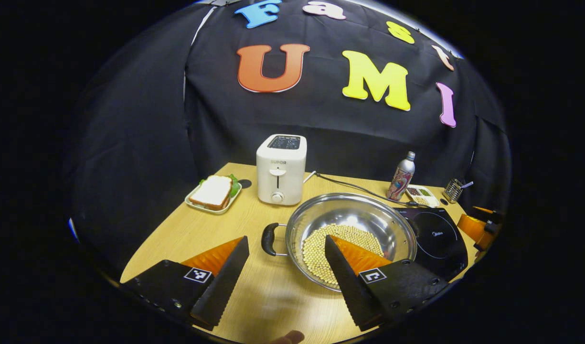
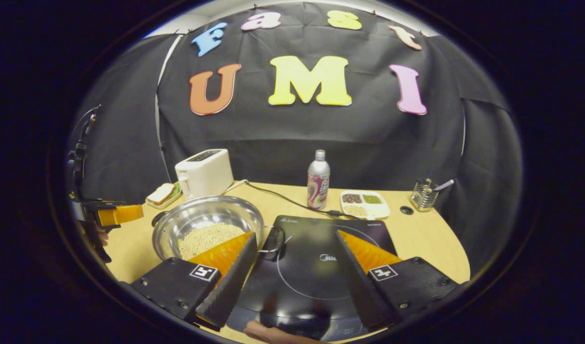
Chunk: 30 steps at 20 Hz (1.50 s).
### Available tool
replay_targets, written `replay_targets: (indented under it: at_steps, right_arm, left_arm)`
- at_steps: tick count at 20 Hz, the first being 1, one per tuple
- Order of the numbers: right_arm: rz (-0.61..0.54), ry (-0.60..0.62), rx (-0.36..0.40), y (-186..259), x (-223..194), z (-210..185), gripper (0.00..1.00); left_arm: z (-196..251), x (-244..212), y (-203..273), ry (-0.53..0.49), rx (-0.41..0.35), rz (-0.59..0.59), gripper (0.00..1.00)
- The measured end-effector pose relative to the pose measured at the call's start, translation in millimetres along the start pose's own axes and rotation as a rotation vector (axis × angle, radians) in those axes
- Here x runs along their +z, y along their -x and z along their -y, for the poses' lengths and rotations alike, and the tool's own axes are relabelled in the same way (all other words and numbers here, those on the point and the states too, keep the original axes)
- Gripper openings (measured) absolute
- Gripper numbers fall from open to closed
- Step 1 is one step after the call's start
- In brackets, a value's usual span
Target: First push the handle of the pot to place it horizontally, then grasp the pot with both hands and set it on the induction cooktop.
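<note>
Both grippers, left (image 1: 286,267) and right (image 2: 297,260), hover with jaws wide, empty; a lopsided lift could tip the shiny steel pot (image 1: 352,236), spilling the pale beans (image 1: 321,248) across the desk (image 1: 177,234).

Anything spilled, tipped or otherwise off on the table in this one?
Nothing stands out. The pot sits upright on the table beside the induction cooktop, its beans all inside. The toaster, bottle and sandwich plate stand in order, and both grippers hang open.
</note>
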State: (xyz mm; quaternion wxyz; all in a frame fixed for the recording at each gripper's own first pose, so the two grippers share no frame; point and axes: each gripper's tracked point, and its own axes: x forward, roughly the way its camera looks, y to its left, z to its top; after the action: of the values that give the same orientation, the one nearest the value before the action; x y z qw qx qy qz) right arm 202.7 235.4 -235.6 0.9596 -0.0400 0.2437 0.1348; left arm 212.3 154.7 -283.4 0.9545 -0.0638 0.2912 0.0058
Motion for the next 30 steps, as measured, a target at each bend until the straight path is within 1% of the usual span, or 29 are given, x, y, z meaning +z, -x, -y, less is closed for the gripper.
replay_targets:
  at_steps: [3,6,7,10,11,12,13,14,15,16,17,18,19,20,21,22,23,24,25,26,27,28,29,30]
  right_arm:
    - [-0.055,0.001,0.007,-25.3,-8.3,-13.1,1.0]
    - [-0.11,0.004,0.018,-51.1,-19.1,-27.7,0.99]
    - [-0.121,0.001,0.025,-59.5,-22.0,-34.4,1.0]
    - [-0.191,-0.005,-0.009,-81.5,-37.6,-36.5,0.98]
    - [-0.214,-0.027,0.013,-87.5,-41.2,-42.5,1.0]
    - [-0.234,-0.051,0.029,-93.0,-45.1,-46.1,1.0]
    - [-0.255,-0.072,0.037,-97.0,-48.3,-48.2,0.99]
    - [-0.283,-0.083,0.03,-99.3,-54.6,-46.9,0.94]
    - [-0.291,-0.075,0.026,-97.9,-55.1,-47.5,0.89]
    - [-0.289,-0.065,0.009,-106.5,-53.1,-43.5,0.84]
    - [-0.295,-0.053,0.005,-104.9,-54.1,-43.2,0.84]
    - [-0.317,-0.03,0.001,-106.5,-57.7,-42.2,0.86]
    - [-0.313,-0.022,-0.001,-105.2,-54.7,-41.7,0.83]
    - [-0.327,-0.017,-0.005,-105.9,-56.2,-41.5,0.82]
    - [-0.329,-0.013,-0.017,-107.8,-55.7,-39.2,0.81]
    - [-0.334,-0.015,-0.02,-106.9,-55.8,-37.1,0.75]
    - [-0.334,-0.016,-0.008,-108.6,-55.1,-38.7,0.72]
    - [-0.328,-0.012,0.012,-112.3,-53.9,-38.9,0.69]
    - [-0.326,-0.006,0.029,-113.3,-52.0,-38.5,0.68]
    - [-0.334,-0.005,0.037,-111.1,-53.9,-38.2,0.7]
    - [-0.342,-0.003,0.038,-110.8,-54.2,-38.4,0.69]
    - [-0.345,0.004,0.037,-111.8,-54.0,-37.2,0.66]
    - [-0.347,-0.001,0.038,-112.7,-52.8,-36.9,0.63]
    - [-0.351,-0.013,0.042,-112.7,-52.4,-38.6,0.6]
  left_arm:
    - [-5.3,-7.5,-23.4,-0.012,0.015,-0.043,0.96]
    - [-8.8,-13.1,-48.6,-0.022,0.02,-0.088,0.96]
    - [-11.7,-15.1,-58.6,-0.027,0.028,-0.104,0.96]
    - [-21.6,-24.9,-84.7,-0.025,0.041,-0.155,0.96]
    - [-24.6,-28.9,-91.6,-0.028,0.04,-0.173,0.95]
    - [-25.7,-31.6,-94.1,-0.035,0.034,-0.184,0.93]
    - [-27.1,-33.2,-99.4,-0.041,0.033,-0.189,0.88]
    - [-26.6,-35.1,-100.2,-0.051,0.029,-0.198,0.81]
    - [-27.1,-35.5,-101.0,-0.062,0.027,-0.2,0.8]
    - [-28.2,-36.1,-102.0,-0.064,0.027,-0.204,0.79]
    - [-26.4,-39.0,-104.0,-0.062,0.012,-0.217,0.8]
    - [-22.2,-40.7,-103.8,-0.056,-0.004,-0.228,0.78]
    - [-20.0,-43.3,-105.1,-0.059,-0.012,-0.238,0.73]
    - [-20.1,-42.6,-105.2,-0.061,-0.013,-0.237,0.65]
    - [-21.0,-43.7,-103.7,-0.069,-0.012,-0.245,0.65]
    - [-21.7,-43.9,-102.6,-0.085,-0.014,-0.25,0.65]
    - [-21.1,-46.5,-104.1,-0.1,-0.019,-0.262,0.65]
    - [-21.3,-45.7,-106.2,-0.109,-0.021,-0.264,0.75]
    - [-21.7,-45.3,-104.3,-0.106,-0.026,-0.272,0.75]
    - [-22.0,-45.7,-101.9,-0.1,-0.033,-0.282,0.63]
    - [-21.1,-47.0,-102.3,-0.096,-0.036,-0.291,0.61]
    - [-20.5,-47.3,-101.0,-0.103,-0.038,-0.295,0.61]
    - [-20.9,-45.8,-102.4,-0.112,-0.036,-0.295,0.7]
    - [-21.1,-46.2,-102.2,-0.106,-0.028,-0.299,0.61]
